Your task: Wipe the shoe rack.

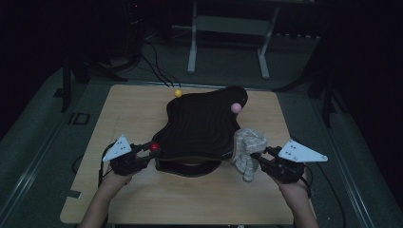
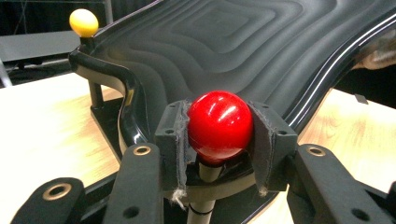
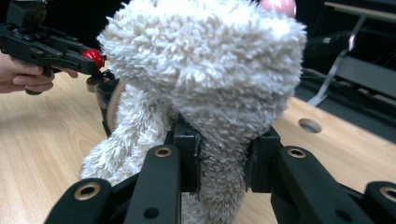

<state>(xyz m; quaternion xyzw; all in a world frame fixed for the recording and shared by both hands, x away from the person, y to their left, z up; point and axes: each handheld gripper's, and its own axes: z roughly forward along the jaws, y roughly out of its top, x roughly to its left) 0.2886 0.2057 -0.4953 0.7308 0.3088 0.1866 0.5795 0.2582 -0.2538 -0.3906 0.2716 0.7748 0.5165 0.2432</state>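
- Left gripper [image 1: 151,148], at seven o'clock on the pale wooden table [image 1: 138,109], clamps its padded jaws on the glossy red ball knob [image 2: 219,125].
- Black board [image 1: 202,126], wavy-edged with rippled grooves, sits at centre.
- Right gripper [image 1: 254,156], at four o'clock, pinches a shaggy cream cloth [image 3: 210,79] against the board's edge.

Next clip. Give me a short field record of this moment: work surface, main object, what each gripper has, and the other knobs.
surface: wooden table
main object: black wavy tray on a dark stand, mid-table
left gripper: shut on the red ball knob at the tray's near left corner
right gripper: shut on a cream fluffy cloth, held against the tray's right edge
other knobs: yellow ball at the far left corner, pink ball at the far right
tray contents: nothing seen on the ridged surface
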